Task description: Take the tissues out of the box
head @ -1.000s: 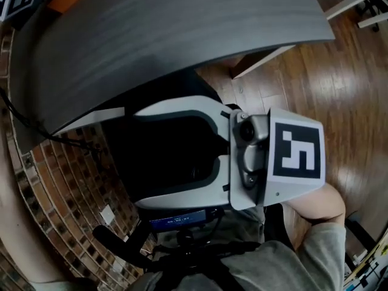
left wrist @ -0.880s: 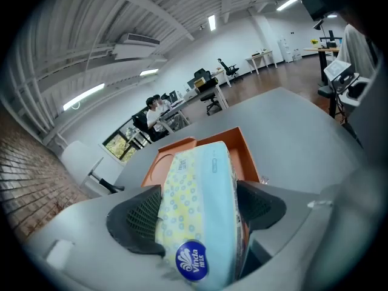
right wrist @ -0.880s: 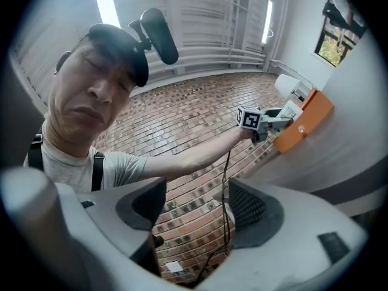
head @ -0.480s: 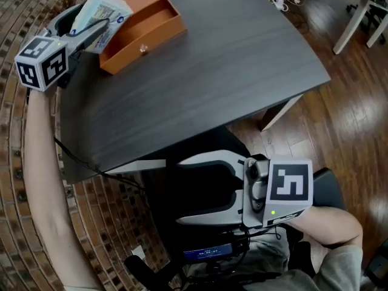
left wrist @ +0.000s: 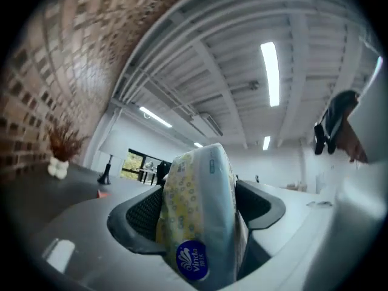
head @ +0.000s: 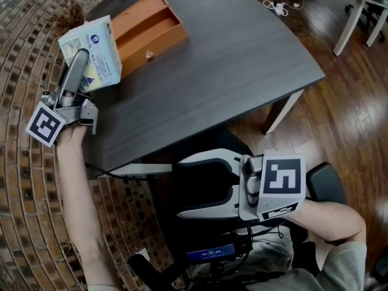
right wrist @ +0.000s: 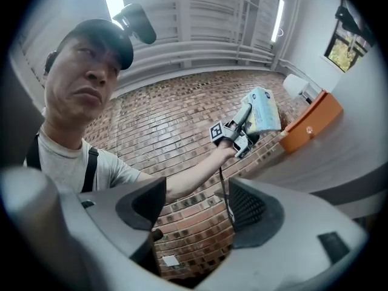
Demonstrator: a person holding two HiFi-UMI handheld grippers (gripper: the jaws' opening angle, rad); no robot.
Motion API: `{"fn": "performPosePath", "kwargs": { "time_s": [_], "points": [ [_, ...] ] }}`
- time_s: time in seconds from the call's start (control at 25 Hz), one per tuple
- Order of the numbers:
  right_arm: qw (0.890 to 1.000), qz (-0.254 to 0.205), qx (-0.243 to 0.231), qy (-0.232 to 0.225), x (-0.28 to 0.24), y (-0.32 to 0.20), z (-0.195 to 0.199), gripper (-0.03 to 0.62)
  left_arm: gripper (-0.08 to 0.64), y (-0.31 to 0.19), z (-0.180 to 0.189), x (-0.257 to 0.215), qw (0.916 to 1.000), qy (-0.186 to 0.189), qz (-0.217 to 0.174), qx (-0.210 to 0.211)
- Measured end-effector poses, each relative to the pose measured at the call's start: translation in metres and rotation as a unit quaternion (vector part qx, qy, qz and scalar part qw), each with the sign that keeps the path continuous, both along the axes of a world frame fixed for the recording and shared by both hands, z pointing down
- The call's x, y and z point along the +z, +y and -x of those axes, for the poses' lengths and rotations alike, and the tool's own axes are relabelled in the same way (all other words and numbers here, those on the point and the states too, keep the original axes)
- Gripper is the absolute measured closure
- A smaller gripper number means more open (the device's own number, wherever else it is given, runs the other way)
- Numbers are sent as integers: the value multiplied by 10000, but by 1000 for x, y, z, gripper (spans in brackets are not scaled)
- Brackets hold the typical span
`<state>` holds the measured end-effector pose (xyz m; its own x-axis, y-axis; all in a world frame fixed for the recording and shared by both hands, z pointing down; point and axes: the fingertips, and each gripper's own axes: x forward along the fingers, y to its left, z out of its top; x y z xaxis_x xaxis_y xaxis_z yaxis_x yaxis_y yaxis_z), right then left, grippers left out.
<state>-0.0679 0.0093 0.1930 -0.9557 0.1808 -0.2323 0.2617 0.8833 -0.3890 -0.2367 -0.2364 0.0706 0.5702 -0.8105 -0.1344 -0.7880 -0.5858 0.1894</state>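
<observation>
We see the tissue pack (left wrist: 203, 217) cut off by the left gripper view's bottom edge. In the head view's upper left, it covers part of the orange box (head: 151, 32).

Light: bright, even, from ceiling strip lights (left wrist: 270, 71) overhead | Glare: pale sheen on the dark table (head: 242, 59) | Shadows: soft | Distortion: strong fisheye, black rounded corners in both gripper views | Focus: the near tissue pack (left wrist: 200, 217) slightly soft

Left gripper (head: 83, 60) outstretched (fingers (head: 74, 73) clamping tissue pack (head: 100, 48)), right gripper (head: 185, 187) low, fingers apart.
</observation>
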Motion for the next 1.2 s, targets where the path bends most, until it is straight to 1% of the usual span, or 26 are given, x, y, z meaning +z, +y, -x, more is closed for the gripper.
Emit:
{"fn": "performPosePath", "kwargs": {
  "time_s": [0.04,0.08,0.12,0.16,0.2,0.32,0.4,0.48,0.56,0.68,0.76,0.84,0.92,1.0,1.08,1.2],
  "points": [
    [10000,3,0,-10,0,0,0,275,173,7,-3,6,9990,417,67,109],
    [10000,4,11,-39,-1,0,0,275,175,13,-7,11,9975,677,114,176],
    [10000,1,31,-89,-2,-1,0,275,175,21,-13,16,9966,790,133,214],
    [9999,-7,61,-147,-4,-2,-1,275,175,30,-21,20,9965,786,124,245],
    [9997,-14,99,-200,-6,-2,-1,275,175,41,-30,24,9971,698,89,278],
    [9994,4,248,-245,-9,-6,-1,275,175,72,-65,34,9987,219,-72,448],
    [9993,38,318,-213,-8,-8,-1,275,173,86,-89,42,9980,44,-156,608],
    [9993,5,299,-212,-5,-8,-2,275,174,98,-108,49,9971,142,-251,707],
    [9995,-60,222,-230,-3,-8,-4,275,174,106,-118,57,9966,354,-318,679],
    [9995,-49,174,-255,-2,-8,-6,275,175,116,-125,71,9966,509,-243,605],
    [9996,-39,178,-238,-3,-7,-6,275,175,125,-122,80,9966,608,-196,519],
    [9996,-58,168,-212,-2,-6,-5,275,178,134,-114,89,9947,917,-182,418],
    [9997,-114,123,-203,-1,-3,-4,275,185,143,-107,95,9914,1226,-263,374],
    [9996,-202,55,-215,-1,-2,-4,275,187,149,-105,96,9884,1420,-380,388],
    [9994,-287,-6,-214,-2,0,-4,275,187,152,-104,97,9866,1519,-445,398],
    [9993,-302,-65,-223,-3,1,-6,275,187,153,-104,96,9858,1551,-484,424]
  ]
}}
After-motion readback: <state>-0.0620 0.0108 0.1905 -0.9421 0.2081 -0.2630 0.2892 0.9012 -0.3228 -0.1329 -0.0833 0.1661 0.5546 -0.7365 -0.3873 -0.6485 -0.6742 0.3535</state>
